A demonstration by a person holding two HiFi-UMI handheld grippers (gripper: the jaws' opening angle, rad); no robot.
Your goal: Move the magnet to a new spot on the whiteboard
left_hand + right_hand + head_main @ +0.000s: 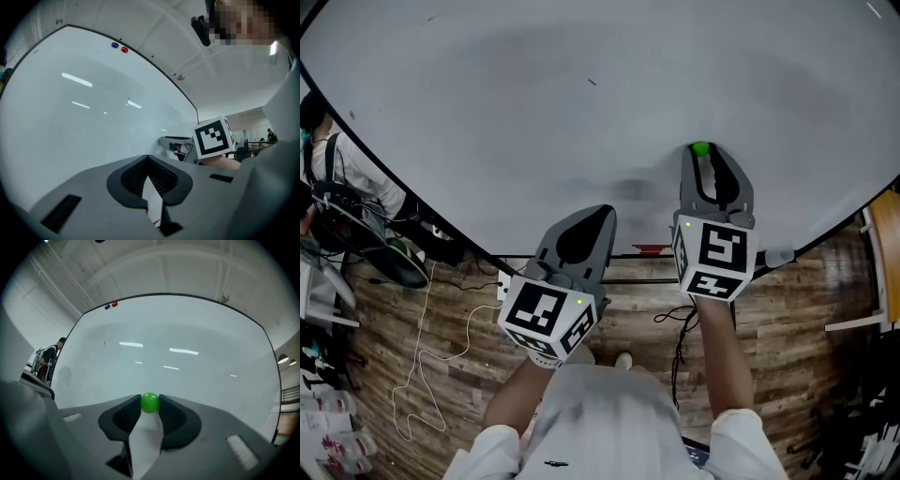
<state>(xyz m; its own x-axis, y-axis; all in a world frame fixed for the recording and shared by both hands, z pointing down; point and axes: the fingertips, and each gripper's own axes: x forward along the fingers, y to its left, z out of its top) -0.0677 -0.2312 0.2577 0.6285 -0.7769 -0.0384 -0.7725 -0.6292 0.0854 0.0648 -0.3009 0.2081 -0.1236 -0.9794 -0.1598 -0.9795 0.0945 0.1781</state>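
Well, my right forearm reaches straight ahead, with my right gripper (705, 157) up against the whiteboard (534, 112) and its jaws clamped on the green magnet (150, 402) at their tips. My left gripper (598, 214) hangs lower, to the left of the right one, jaws together on nothing. Only the gripper views show a red magnet (114, 304) and a blue magnet (107, 306) far above my jaws, by the board's top edge.

magnet (700, 149) on whiteboard (534, 112) | between right gripper (702, 157) jaws | left gripper (602, 214) to its left
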